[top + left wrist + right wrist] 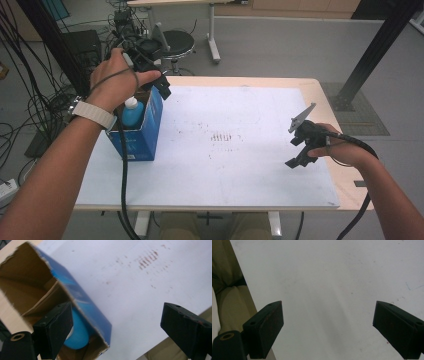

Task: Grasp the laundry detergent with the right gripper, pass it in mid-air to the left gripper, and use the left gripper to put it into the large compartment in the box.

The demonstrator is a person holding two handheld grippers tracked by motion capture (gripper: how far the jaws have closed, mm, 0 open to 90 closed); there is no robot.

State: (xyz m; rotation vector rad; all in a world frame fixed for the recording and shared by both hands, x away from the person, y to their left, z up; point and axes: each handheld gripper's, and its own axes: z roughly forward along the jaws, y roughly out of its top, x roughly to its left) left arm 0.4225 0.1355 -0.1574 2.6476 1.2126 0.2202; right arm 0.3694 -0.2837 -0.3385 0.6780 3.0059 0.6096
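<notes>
In the high view, the left claw (161,86) hung at the upper left of the frame, just above the open top of a blue box (145,131) that stood at the left edge of the white sheet (240,165) covering the bench (320,95). A blue bottle (132,113) with a white cap stood inside the box, under the left hand (116,80). The left claw's jaws stood wide apart with nothing between them; in the left gripper view the box (85,307) lay at the left of the frame, the bottle (77,332) showing at lower left behind one jaw. The right claw (298,149) sat at the right of the high view, held by the right hand (340,149) above the sheet, well apart from the box. Its jaws also gaped, empty, over bare white sheet (332,290) in the right gripper view.
</notes>
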